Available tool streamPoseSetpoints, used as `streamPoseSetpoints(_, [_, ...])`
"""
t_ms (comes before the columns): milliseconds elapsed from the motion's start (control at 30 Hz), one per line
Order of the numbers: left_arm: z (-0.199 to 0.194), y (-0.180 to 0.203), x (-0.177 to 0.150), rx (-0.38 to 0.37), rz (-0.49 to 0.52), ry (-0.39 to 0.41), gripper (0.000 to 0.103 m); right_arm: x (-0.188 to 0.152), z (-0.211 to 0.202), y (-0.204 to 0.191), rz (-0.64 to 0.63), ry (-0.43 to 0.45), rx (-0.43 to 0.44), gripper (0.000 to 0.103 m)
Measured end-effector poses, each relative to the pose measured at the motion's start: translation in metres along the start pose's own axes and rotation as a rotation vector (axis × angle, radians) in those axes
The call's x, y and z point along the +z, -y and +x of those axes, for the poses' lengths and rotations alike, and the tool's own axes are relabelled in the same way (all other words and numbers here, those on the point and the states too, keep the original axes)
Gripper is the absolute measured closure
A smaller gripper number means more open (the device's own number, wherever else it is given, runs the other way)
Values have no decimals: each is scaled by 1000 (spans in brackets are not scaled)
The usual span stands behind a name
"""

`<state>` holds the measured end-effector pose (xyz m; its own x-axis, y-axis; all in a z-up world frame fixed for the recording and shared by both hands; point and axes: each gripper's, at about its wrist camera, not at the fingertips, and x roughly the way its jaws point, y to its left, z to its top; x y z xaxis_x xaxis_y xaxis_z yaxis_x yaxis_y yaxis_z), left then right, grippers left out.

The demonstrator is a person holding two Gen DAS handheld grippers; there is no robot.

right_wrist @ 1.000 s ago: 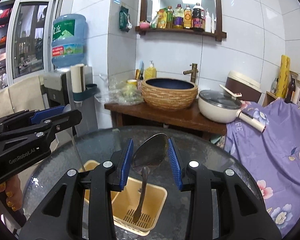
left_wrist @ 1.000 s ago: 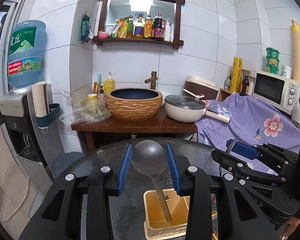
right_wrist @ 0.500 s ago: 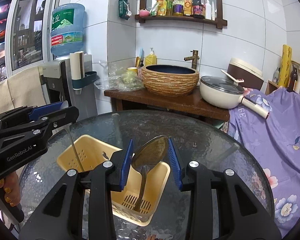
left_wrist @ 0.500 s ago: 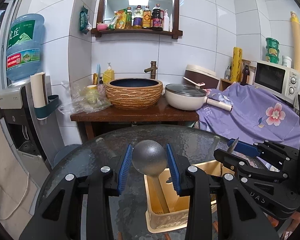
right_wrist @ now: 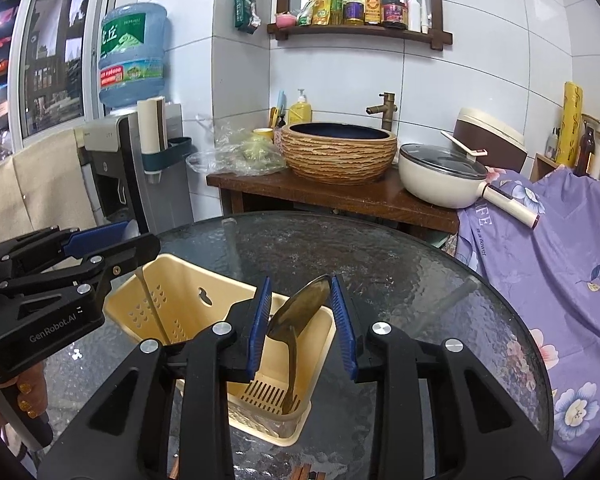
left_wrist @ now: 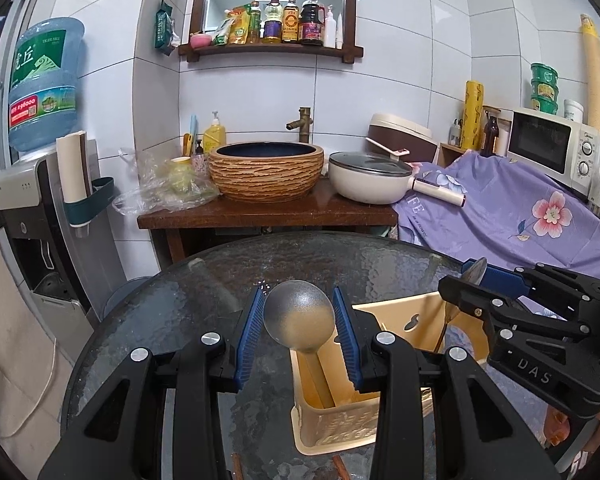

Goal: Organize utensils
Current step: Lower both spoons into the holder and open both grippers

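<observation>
Yellow plastic utensil caddy (right_wrist: 188, 304) stands on the round textured-glass desk (right_wrist: 380, 264), receiving two spoons at once. The left hand-held gripper (left_wrist: 299, 330) is clamped on the bowl of a grey metal ladle-shaped spoon (left_wrist: 299, 316), its handle reaching down into the caddy's narrow end compartment. The right hand-held gripper (right_wrist: 300, 322) is clamped on a tarnished metal spoon (right_wrist: 298, 312), tilted, with its handle tip down on the slotted floor of the caddy. Behind the desk, a woven-pattern basin (left_wrist: 266, 170) and a cream lidded pan (left_wrist: 370, 178) sit on a dark wooden counter (left_wrist: 260, 216).
</observation>
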<state>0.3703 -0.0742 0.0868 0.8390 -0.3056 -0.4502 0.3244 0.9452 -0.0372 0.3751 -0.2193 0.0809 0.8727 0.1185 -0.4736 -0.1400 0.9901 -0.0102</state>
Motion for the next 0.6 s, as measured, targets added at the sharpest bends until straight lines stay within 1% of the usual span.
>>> streamPoseSetpoints(67, [-2, -1, 1, 1, 0, 3, 67, 1, -1, 3, 10, 7, -4, 63])
streamPoseSetpoints(133, [-8, -3, 3, 1, -4, 20, 61, 2, -6, 7, 23, 26, -4, 55])
streamPoseSetpoints(200, [-14, -3, 6, 7, -8, 42, 56, 4, -11, 9, 29, 41, -4, 55])
streamPoseSetpoints(433, [-33, -7, 9, 27, -7, 82, 48, 5, -24, 12, 37, 59, -3, 55])
streamPoseSetpoints(500, [-40, -7, 7, 30, -8, 90, 40, 3, -30, 11, 38, 63, 5, 55])
streamPoseSetpoints(600, [-53, -7, -3, 33, -4, 90, 32, -4, -40, 9, 35, 57, 13, 55])
